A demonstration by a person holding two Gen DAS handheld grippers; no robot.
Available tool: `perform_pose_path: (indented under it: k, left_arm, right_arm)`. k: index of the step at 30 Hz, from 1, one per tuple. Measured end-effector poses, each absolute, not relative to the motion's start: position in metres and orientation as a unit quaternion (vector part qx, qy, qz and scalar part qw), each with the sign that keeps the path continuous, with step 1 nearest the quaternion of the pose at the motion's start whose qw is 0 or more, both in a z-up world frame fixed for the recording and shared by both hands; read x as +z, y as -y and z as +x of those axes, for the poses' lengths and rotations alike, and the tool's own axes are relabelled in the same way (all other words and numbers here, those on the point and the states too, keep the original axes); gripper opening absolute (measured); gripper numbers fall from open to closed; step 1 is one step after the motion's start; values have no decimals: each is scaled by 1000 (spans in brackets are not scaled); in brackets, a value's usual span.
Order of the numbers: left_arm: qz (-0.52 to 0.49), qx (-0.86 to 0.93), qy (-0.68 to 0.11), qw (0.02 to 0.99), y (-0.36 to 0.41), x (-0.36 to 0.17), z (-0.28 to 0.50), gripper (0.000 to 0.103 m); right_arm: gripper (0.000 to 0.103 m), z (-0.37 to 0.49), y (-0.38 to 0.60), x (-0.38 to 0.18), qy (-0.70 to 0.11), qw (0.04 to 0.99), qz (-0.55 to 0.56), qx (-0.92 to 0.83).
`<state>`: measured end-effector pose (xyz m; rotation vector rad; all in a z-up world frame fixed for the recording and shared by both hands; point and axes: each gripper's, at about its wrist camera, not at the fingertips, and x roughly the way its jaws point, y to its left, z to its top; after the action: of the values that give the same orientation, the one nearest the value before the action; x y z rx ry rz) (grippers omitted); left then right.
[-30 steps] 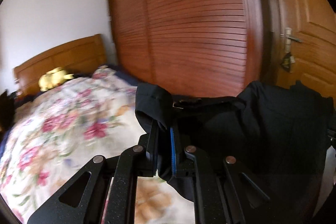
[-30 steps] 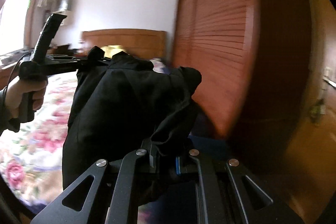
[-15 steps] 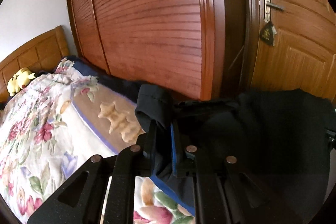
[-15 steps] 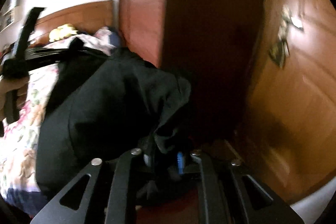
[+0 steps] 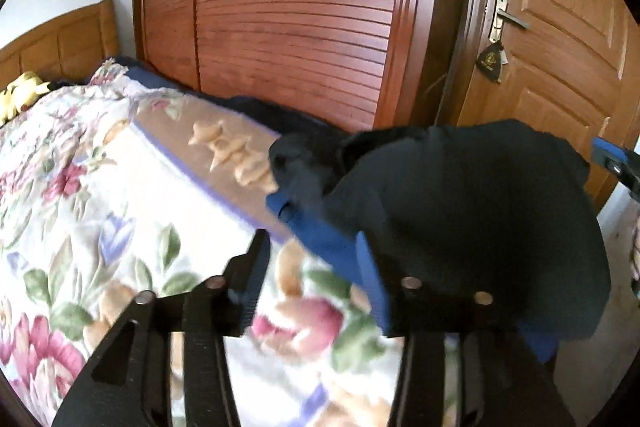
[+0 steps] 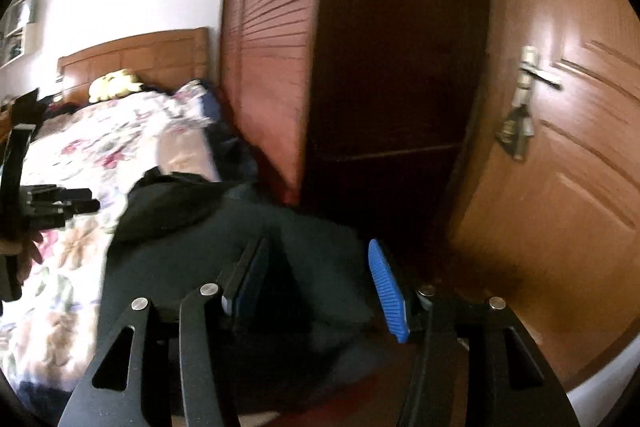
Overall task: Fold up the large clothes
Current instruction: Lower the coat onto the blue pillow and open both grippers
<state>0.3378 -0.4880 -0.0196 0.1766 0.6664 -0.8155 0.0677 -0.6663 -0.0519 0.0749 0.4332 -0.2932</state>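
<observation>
Both claws are opening, pads off the cloth. The left claw is standing apart over the floral bedspread; the right claw is spreading above the dark garment, which is lying at the bed's edge beside the louvered wardrobe and door.

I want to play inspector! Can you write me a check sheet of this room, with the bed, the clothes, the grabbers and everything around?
Surface: flowery quilt on a bed, wooden headboard behind.
Job's things: dark garment dropping at the bed's edge, blue lining showing.
Clutter: yellow plush toy by the headboard.
Grippers: left gripper and right gripper both opening; neither grips the garment.
Cables: nothing seen.
Surroundings: slatted wardrobe, wooden door with handle and hanging tag.
</observation>
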Motion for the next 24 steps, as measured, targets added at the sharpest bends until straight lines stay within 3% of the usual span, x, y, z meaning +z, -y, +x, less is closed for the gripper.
perform_pose_path:
  k: [3, 9, 13, 24]
  left_arm:
    - [89, -386, -312, 864, 466, -26, 329, 71]
    - [86, -388, -306, 865, 423, -34, 311, 81]
    - [85, -393, -298, 866, 400, -38, 295, 83]
    - [95, -368, -305, 873, 363, -50, 267, 83]
  right_arm:
    - [54, 88, 654, -58, -223, 967, 26, -117]
    - [55, 128, 669, -90, -312, 941, 30, -131]
    - [55, 134, 689, -122, -346, 927, 67, -124]
    - [58, 122, 696, -116, -314, 932, 103, -151]
